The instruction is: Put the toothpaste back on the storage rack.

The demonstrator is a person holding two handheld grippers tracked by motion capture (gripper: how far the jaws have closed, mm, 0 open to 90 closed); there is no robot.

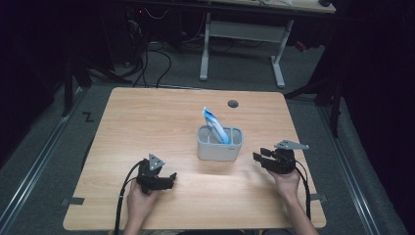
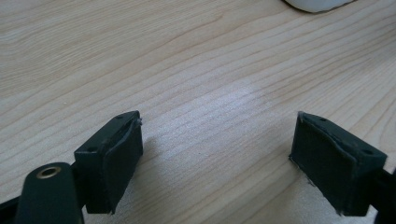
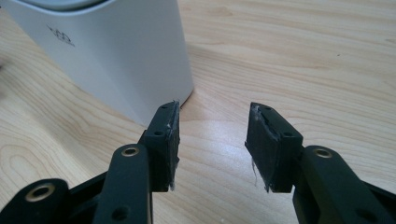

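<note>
A grey holder (image 1: pixel 219 143) stood near the middle of the wooden tabletop (image 1: pixel 147 122), with a blue-and-white tube (image 1: pixel 215 125) leaning upright inside it. The left tool (image 1: pixel 169 179) rested low on the tabletop, jaws wide and empty. The right tool (image 1: pixel 259 157) sat just beside the holder's right side, jaws parted, gripping nothing

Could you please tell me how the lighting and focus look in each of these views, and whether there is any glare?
High view: the table is lit while the surroundings fall to near black; a pale sheen lies in front of the holder. Left gripper view: soft glare on the wood between the open jaws of the left hand-held gripper; the wood grain reads clearly. Right gripper view: the holder's wall looks bright but slightly soft.
</note>
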